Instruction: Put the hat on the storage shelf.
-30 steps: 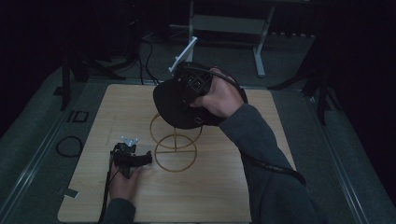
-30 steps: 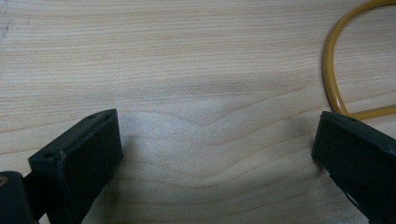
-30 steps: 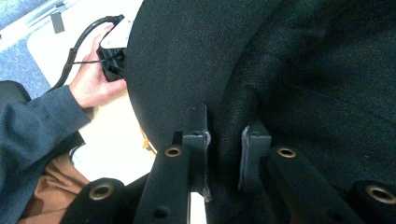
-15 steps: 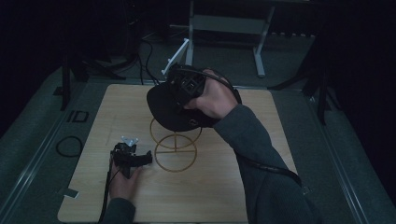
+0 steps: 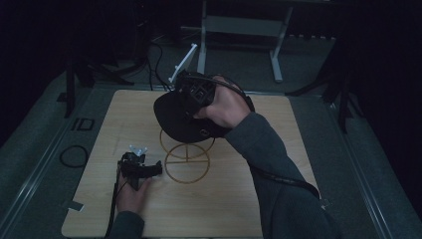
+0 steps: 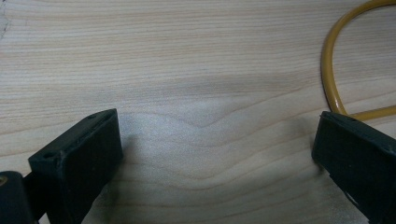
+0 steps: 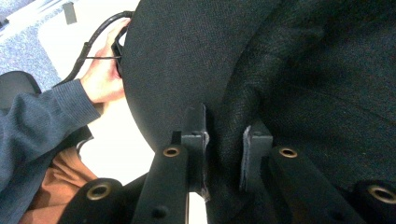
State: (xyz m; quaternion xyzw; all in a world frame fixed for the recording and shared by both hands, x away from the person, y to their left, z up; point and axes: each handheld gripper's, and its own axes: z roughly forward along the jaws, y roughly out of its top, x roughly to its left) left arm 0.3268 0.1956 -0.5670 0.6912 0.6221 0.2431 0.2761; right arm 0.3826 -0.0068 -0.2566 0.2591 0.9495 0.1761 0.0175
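Hat (image 5: 174, 117) pinched in right gripper (image 7: 224, 140) at frame centre, above yellow wire stand (image 5: 186, 159).
Left gripper (image 6: 215, 154) rests wide apart on desk (image 5: 99, 124), lower left.

High view looks forward and down over the whole bench (image 5: 99, 209). Left gripper view sits tight above the wood, catching the yellow wire stand (image 6: 329, 70) the high view shares. Right gripper view presses against black cloth (image 7: 299, 70).
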